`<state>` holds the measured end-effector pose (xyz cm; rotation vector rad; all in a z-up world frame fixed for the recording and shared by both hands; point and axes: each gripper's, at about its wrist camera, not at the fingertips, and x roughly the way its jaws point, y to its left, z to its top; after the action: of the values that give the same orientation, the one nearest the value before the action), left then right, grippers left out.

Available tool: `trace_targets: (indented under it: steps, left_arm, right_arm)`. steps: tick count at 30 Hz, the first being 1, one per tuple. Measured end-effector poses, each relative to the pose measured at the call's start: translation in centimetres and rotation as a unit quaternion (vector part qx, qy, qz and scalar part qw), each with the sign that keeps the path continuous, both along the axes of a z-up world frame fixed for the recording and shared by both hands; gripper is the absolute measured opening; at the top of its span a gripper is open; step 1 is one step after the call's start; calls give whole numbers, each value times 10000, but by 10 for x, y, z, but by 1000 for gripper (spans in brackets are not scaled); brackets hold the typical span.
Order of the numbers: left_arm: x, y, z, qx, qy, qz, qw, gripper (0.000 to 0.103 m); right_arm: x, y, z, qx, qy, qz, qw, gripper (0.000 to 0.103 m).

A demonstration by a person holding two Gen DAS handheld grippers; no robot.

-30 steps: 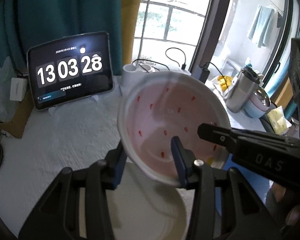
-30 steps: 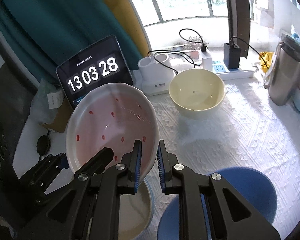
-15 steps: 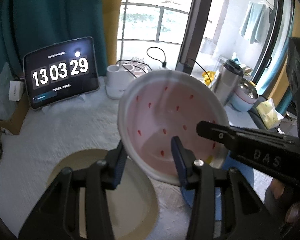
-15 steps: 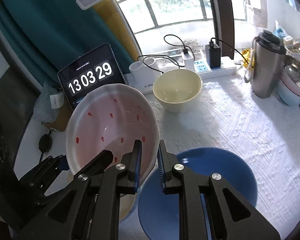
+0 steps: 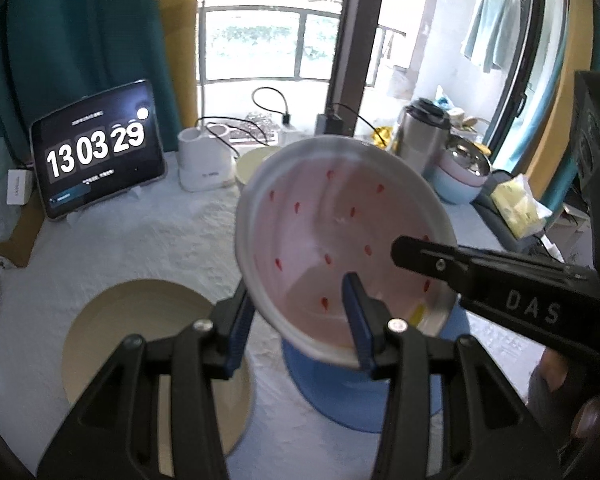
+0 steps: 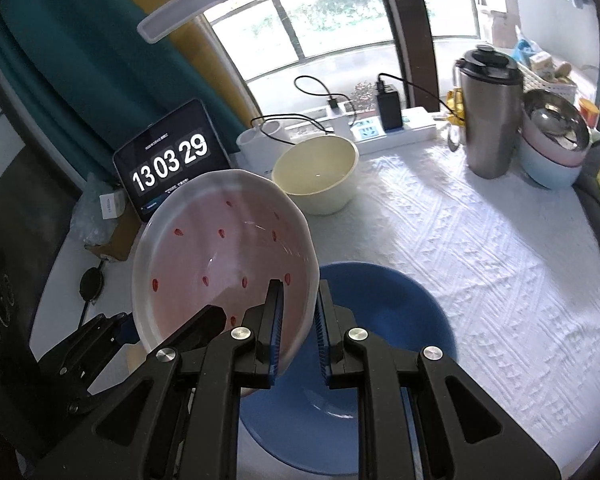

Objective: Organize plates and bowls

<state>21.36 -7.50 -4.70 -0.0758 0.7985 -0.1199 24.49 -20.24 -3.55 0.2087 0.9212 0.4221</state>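
Observation:
A pink bowl [image 5: 332,240] with red seed marks hangs tilted above the table, held from two sides. My left gripper [image 5: 296,324] is shut on its near rim, one blue pad inside and one outside. My right gripper [image 6: 299,334] is shut on the bowl's [image 6: 220,256] right rim and shows as a black arm [image 5: 420,256] in the left wrist view. The left gripper [image 6: 158,322] shows at the lower left of the right wrist view. A blue plate [image 6: 380,340] lies right under the bowl. A beige plate [image 5: 140,340] lies to the left, and a cream bowl [image 6: 316,176] stands behind.
A tablet clock [image 6: 172,164] leans at the back left beside a white holder [image 5: 204,160]. A steel flask [image 6: 492,112], stacked bowls [image 6: 552,148] and a power strip [image 6: 396,128] with cables stand at the back right. A white textured cloth [image 6: 480,248] covers the table.
Both grippers have carried the pink bowl to the right, from above the beige plate to above the blue plate. Both grips look unchanged.

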Motion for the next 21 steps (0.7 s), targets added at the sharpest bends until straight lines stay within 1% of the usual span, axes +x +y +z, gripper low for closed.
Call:
trace_targets:
  steps: [11, 21]
  left_arm:
    - [-10, -39, -11, 82, 166, -323, 9993, 45]
    - [-13, -60, -29, 135, 400, -507, 9978, 45]
  right_arm:
    - [-21, -40, -7, 6, 46, -230, 9997, 17]
    - [-33, -62, -26, -35, 231, -374, 9990, 17]
